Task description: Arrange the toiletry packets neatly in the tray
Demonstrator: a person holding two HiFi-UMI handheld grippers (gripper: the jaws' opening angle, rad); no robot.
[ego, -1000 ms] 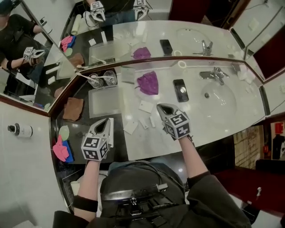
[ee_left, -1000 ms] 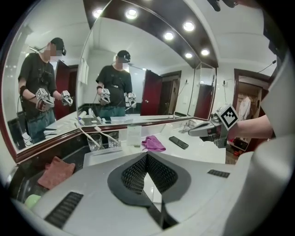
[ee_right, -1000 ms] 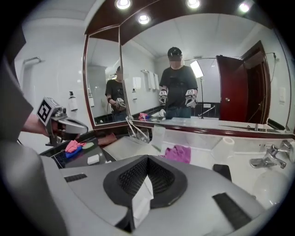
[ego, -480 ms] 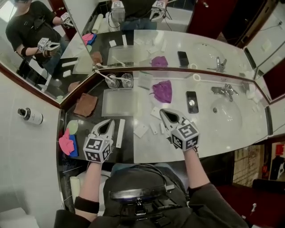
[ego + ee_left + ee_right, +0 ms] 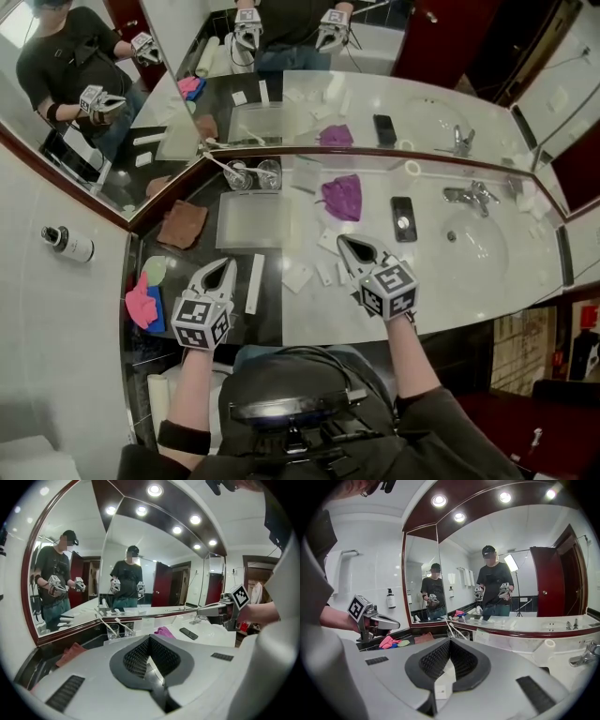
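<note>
Left gripper, fingers pressed together, over dark counter edge, right gripper likewise beside packets, tray beyond.

Small white toiletry packets: print too small to read.
Clear rectangular plastic tray: contents cannot be told.
White wall-mounted pump bottle: label unreadable.
Chrome tap: cut off at the right gripper view's edge.

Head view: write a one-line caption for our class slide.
Left gripper and right gripper, both shut and empty, hover over a bathroom counter where white toiletry packets lie scattered beside the tray.
</note>
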